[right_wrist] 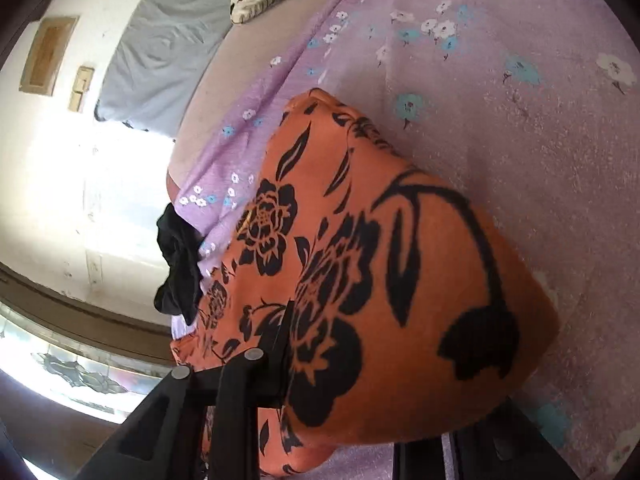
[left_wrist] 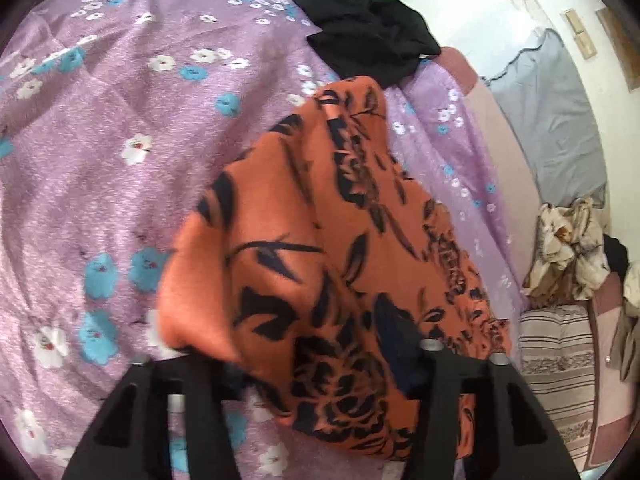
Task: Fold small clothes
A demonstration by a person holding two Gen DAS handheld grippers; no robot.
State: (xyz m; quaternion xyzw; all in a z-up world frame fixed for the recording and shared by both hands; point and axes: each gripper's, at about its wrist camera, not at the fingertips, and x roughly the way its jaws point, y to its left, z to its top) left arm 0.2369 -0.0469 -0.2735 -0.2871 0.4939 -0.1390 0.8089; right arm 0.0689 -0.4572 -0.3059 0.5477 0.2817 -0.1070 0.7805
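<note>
An orange garment (left_wrist: 320, 240) with black flower print lies bunched on the purple flowered bedspread (left_wrist: 100, 160). My left gripper (left_wrist: 312, 352) reaches into its near end. The cloth sits between the two black fingers (left_wrist: 440, 392), a gap shows beside the left one, and the pads do not press, so it is open. In the right wrist view the same orange garment (right_wrist: 400, 260) drapes over my right gripper (right_wrist: 352, 368), hiding the right fingertip. Its jaws stand narrow, with the cloth filling the space between them.
A crumpled black garment (left_wrist: 368, 28) lies just beyond the orange one, near the bed's edge (right_wrist: 178, 264). A grey pillow (left_wrist: 552, 120), a beige patterned cloth (left_wrist: 568, 248) and a striped cushion (left_wrist: 560, 360) lie to the right. A wall with a window runs behind the bed.
</note>
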